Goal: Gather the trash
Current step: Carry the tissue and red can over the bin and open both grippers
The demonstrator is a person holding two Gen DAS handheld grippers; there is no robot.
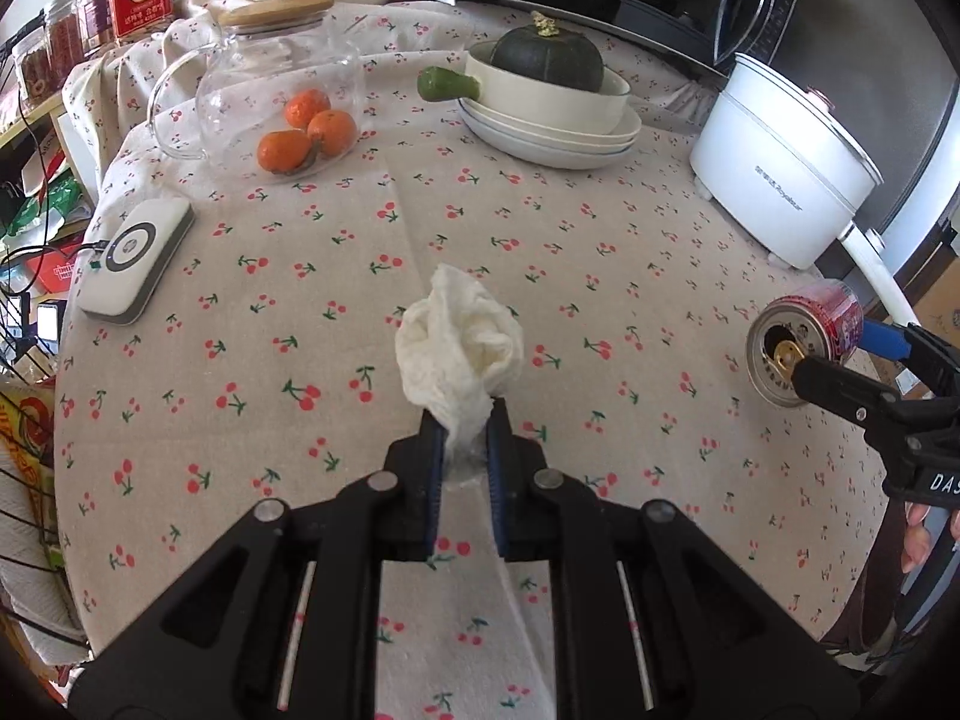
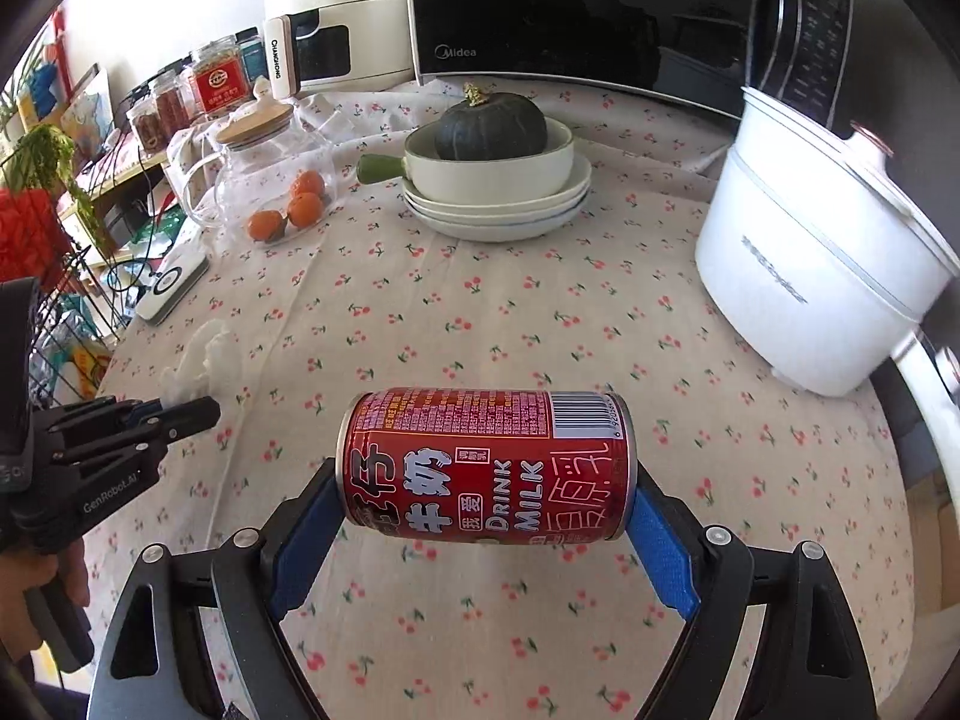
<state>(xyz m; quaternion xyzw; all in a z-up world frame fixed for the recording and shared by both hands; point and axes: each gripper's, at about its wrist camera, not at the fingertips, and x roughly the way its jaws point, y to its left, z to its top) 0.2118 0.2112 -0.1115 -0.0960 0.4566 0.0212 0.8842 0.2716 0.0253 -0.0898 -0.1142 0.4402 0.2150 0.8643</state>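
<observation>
**Tissue and can held above a crowded desk**

The left hand-held gripper is clamped tight on a crumpled white tissue, lifted at the centre of the left wrist view. The right hand-held gripper stands wide, its blue pads pressing both ends of a red milk can lying sideways (opened top toward the left). Beyond, on the cherry-print desk: a glass jug with oranges upper left, stacked plates bearing a squash at top centre, a white cooker at right.
</observation>
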